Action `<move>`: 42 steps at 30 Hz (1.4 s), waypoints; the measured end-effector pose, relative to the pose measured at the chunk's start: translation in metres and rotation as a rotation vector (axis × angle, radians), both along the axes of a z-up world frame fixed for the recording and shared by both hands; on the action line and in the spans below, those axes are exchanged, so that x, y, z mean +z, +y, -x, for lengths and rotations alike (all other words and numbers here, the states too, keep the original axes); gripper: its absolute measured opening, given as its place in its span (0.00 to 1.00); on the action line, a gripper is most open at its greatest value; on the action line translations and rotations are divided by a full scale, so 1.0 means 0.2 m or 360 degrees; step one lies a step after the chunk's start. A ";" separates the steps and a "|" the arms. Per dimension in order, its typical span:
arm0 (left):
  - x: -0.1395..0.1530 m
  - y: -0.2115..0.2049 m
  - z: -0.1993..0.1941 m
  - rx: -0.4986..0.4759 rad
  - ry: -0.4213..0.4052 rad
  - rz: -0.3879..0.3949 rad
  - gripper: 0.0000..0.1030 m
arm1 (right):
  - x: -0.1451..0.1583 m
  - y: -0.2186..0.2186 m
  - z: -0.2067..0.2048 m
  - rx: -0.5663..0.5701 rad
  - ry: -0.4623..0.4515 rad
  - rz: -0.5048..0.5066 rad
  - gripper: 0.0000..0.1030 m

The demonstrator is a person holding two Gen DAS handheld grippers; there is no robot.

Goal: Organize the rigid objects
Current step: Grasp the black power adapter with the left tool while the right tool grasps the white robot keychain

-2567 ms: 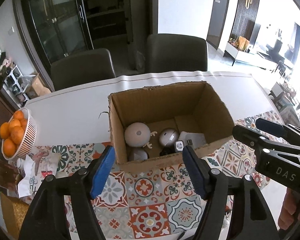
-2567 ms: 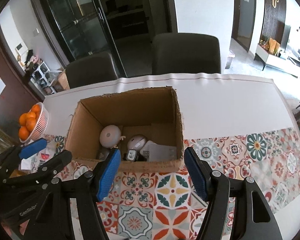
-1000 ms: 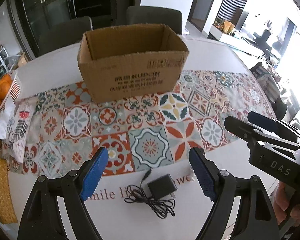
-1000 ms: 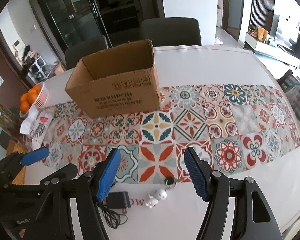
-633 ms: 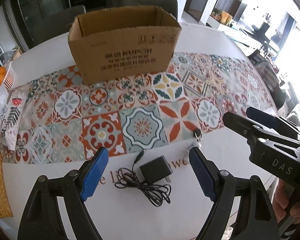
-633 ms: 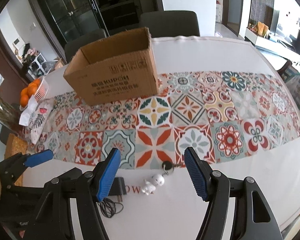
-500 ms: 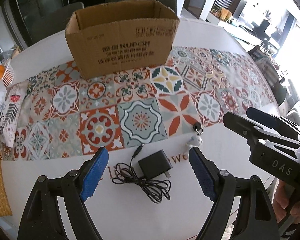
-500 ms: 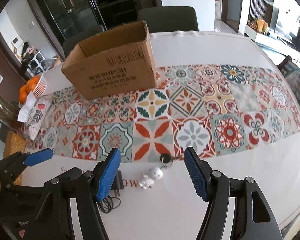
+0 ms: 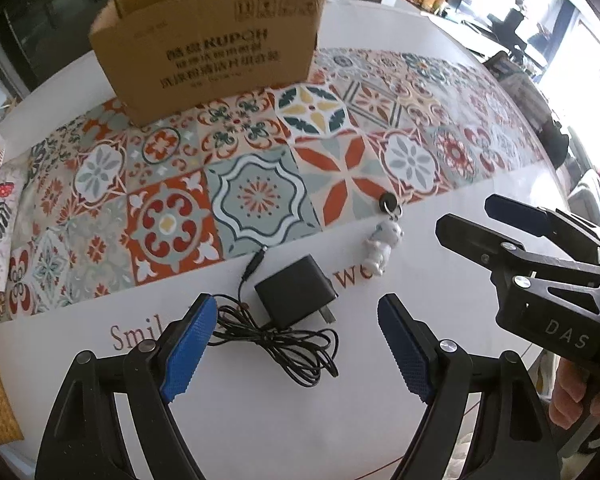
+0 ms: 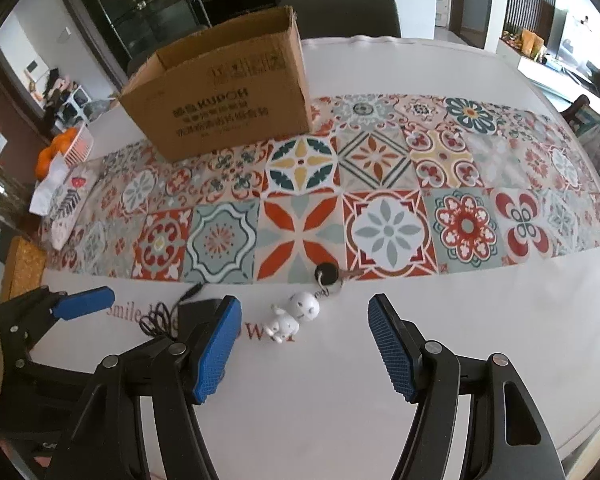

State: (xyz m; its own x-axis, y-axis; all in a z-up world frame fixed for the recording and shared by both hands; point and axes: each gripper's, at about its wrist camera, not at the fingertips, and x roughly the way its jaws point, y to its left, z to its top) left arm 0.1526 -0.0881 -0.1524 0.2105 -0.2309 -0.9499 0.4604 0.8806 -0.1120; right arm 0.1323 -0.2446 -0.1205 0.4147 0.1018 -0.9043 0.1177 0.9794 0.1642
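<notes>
Your left gripper [image 9: 292,344] hangs with jaws apart and empty over the black charger [image 9: 296,290], which lies on the bare white strip along the table's [image 10: 460,360] near edge, its cord [image 9: 284,346] coiled just toward you. Your right gripper [image 10: 304,344], likewise spread and holding nothing, is above the white figurine keychain [image 10: 294,316] near the same edge, its black fob [image 10: 326,272] on the patterned runner's [image 10: 380,184] border. Close on the charger's body squarely (not the loose cord), and take the figurine by its body. The cardboard box [image 10: 228,108] stands toward the far edge. Only the right view shows the oranges [image 10: 54,152] at the left edge; only the left shows the charger's prongs.
</notes>
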 end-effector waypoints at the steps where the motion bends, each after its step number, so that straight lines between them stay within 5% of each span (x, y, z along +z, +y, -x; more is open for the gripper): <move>1: -0.02 0.00 0.00 -0.0010 0.0011 -0.0007 0.80 | -0.01 0.00 0.00 0.0004 0.0008 0.0000 0.65; 21: -0.25 -0.05 -0.01 -0.0086 0.0062 -0.0051 0.80 | -0.26 0.02 -0.01 0.0118 0.0234 -0.0061 0.66; 42: -0.36 -0.05 -0.07 -0.0030 0.0058 -0.0109 0.77 | -0.37 0.06 -0.11 0.0243 0.0311 -0.0066 0.69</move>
State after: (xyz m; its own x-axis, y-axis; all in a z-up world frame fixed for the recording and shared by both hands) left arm 0.1658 -0.0984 -0.2244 0.1715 -0.1685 -0.9707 0.4739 0.8779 -0.0687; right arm 0.1551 -0.2322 -0.1943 0.2094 0.1887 -0.9594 0.0026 0.9811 0.1936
